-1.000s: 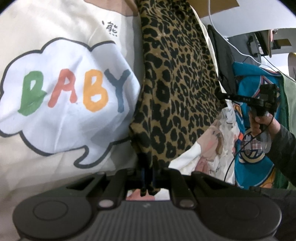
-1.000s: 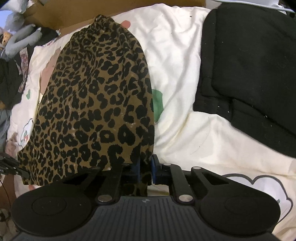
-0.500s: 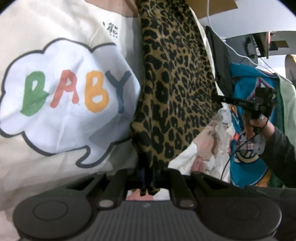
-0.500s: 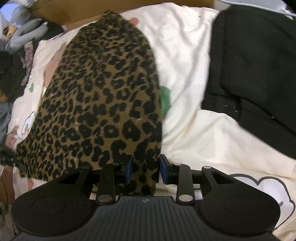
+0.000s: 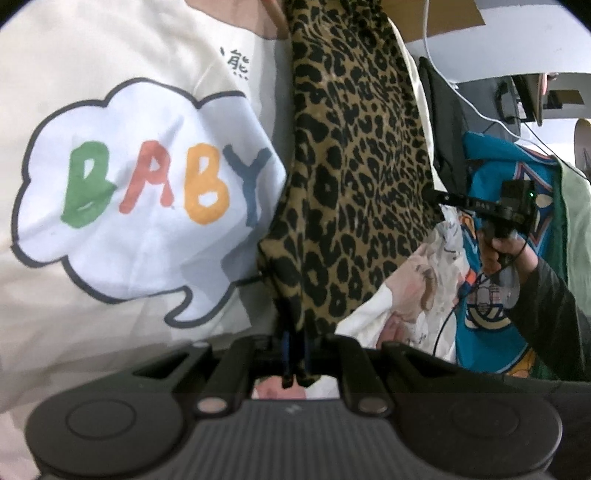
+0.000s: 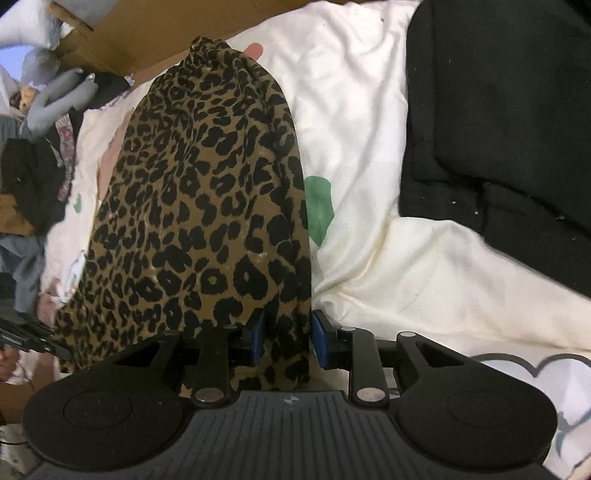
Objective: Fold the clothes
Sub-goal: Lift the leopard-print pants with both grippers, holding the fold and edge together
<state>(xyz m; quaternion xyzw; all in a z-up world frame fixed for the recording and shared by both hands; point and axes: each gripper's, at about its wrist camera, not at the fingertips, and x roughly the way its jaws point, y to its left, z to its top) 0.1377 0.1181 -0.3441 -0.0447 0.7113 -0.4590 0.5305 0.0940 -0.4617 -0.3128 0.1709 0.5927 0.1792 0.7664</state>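
the leopard-print garment (image 6: pixel 207 206) is lying as a long folded strip on a cream bedsheet (image 6: pixel 369 147), its thin soft fabric showing black spots on a tan ground and gathering into a narrow bunch at the far end. the left gripper (image 5: pixel 294 354) is pinching one near corner of it, with the blue pads closed tight on the cloth. the right gripper (image 6: pixel 287 338) is standing partly open, its blue pads (image 6: pixel 320 341) apart on both sides of the other corner and not pressing on it; in the left wrist view this gripper is seen in a hand (image 5: pixel 508 251) with a dark sleeve.

the sheet is wrinkled and is carrying a white cloud print (image 5: pixel 147 199) with a dark outline, reading "BABY" in green, coral, orange and blue letters, with small dark characters above it. a thick black garment (image 6: pixel 509 122) is lying beside the leopard strip. a teal printed garment (image 5: pixel 491 332) is lying at the bed's edge, and brown cardboard (image 6: pixel 140 33) is standing behind.
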